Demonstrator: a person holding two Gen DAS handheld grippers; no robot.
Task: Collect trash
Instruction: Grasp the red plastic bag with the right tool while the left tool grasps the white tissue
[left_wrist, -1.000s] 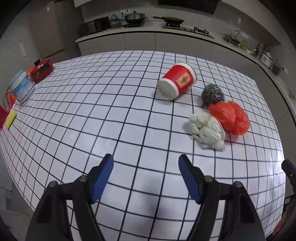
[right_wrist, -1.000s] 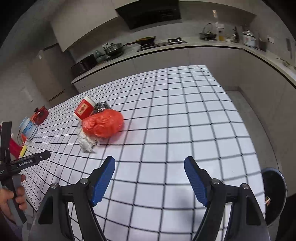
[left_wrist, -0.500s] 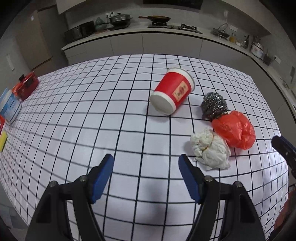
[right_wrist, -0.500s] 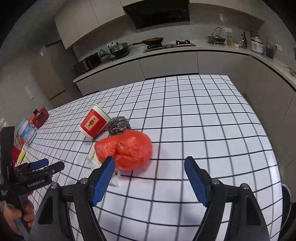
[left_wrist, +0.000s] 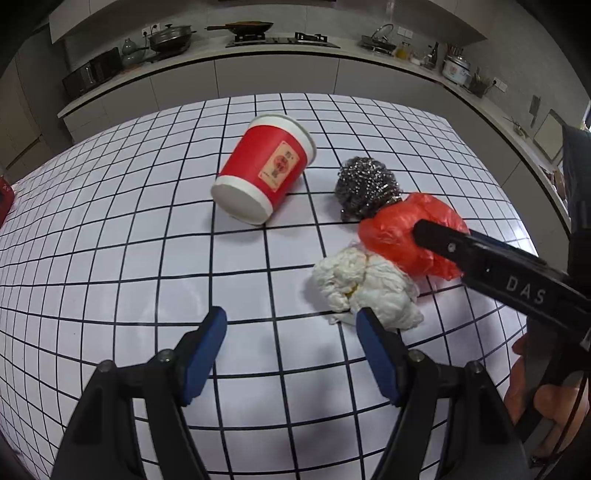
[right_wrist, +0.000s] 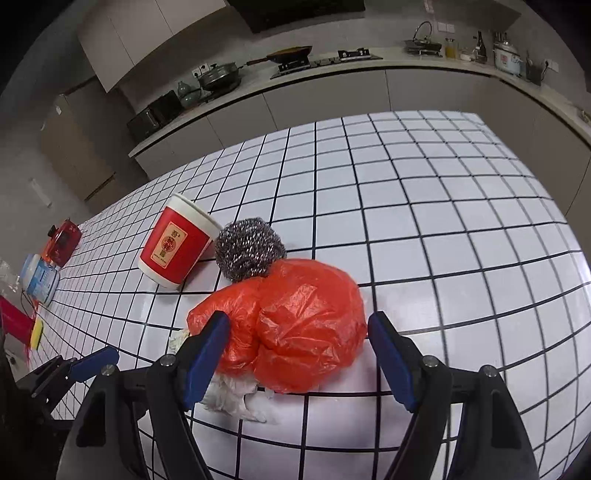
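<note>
Red plastic bag (right_wrist: 295, 325) sits on the worktop (right_wrist: 443, 229) right against the steel scrubber (right_wrist: 249, 251), right tongs (right_wrist: 297, 354) spread wide around it, probably lining up a grab, left tongs (left_wrist: 291, 350) spread too.

A: What's at the table's (right_wrist: 443, 229) far left edge?
B: A red box (right_wrist: 63, 240), a white tub (right_wrist: 40, 279) beside it, a yellow sponge (right_wrist: 36, 334) nearer.
A: And the counter (right_wrist: 369, 64)?
B: A wok (right_wrist: 288, 54), a lidded pot (right_wrist: 218, 75), a rice cooker (right_wrist: 506, 56).
</note>
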